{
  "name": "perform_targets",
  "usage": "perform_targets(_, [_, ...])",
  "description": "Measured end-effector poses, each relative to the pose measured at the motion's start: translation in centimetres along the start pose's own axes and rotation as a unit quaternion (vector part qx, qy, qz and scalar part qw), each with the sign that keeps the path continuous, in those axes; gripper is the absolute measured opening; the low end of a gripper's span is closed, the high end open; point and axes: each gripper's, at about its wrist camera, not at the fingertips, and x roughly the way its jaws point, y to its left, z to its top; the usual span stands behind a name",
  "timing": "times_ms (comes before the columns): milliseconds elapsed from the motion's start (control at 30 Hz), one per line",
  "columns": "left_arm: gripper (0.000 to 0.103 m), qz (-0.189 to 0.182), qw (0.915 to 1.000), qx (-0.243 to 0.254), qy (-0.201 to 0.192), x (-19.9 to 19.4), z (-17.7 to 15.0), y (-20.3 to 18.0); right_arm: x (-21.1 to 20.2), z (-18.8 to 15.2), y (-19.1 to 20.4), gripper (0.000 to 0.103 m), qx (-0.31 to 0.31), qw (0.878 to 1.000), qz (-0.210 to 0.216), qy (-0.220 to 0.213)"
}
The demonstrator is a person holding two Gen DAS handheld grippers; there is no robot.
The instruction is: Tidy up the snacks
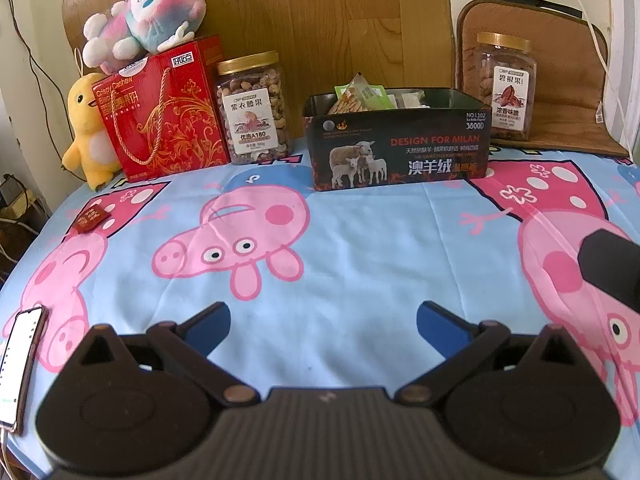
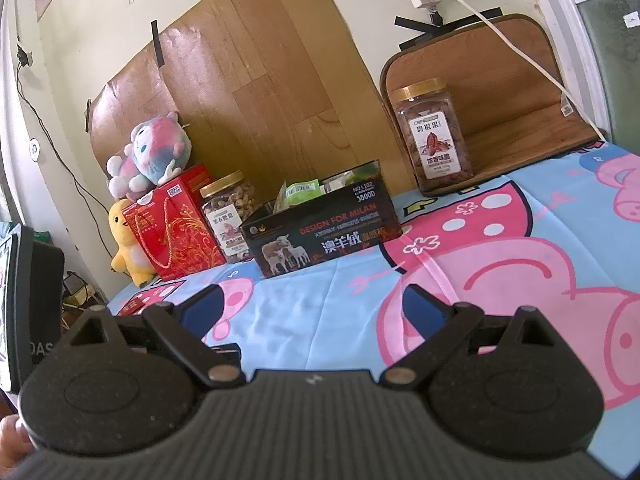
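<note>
My left gripper [image 1: 323, 322] hangs low over the blue cartoon-pig cloth [image 1: 340, 272] with its blue-padded fingers [image 1: 212, 326] spread wide and nothing between them. My right gripper [image 2: 312, 310] is the same — fingers wide apart, empty, tilted so the table slopes in its view.

The snacks sit at the far edge of the cloth. In the middle stands the open black box [image 1: 400, 148] with sheep printed on its front; green and pale snack packets [image 1: 358, 98] poke up out of it. To its left, well apart from it, stands a gold-lidded jar of mixed nuts [image 1: 252, 110], just beside a red gift box [image 1: 164, 120] with a rope handle. A pink-and-blue plush toy [image 1: 148, 16] lies on top of that red box, and a yellow plush duck [image 1: 90, 128] stands against its left side. To the right of the black box a second gold-lidded jar [image 1: 506, 86] rests on a brown mat [image 1: 568, 96] that leans up the wall.

One small red packet [image 1: 91, 219] lies alone on the cloth at the left, near the table edge, and a phone [image 1: 20, 364] with a lit screen lies nearer to me on the same side — its lower end runs out of view
</note>
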Motion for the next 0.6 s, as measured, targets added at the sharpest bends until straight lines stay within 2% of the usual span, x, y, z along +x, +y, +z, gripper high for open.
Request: perform_targets(600, [0.103,-0.005,1.0,-0.002,0.005,0.12,-0.21,0.12,0.0,-0.11,-0.02,0.098,0.0,1.0,0.001,0.003])
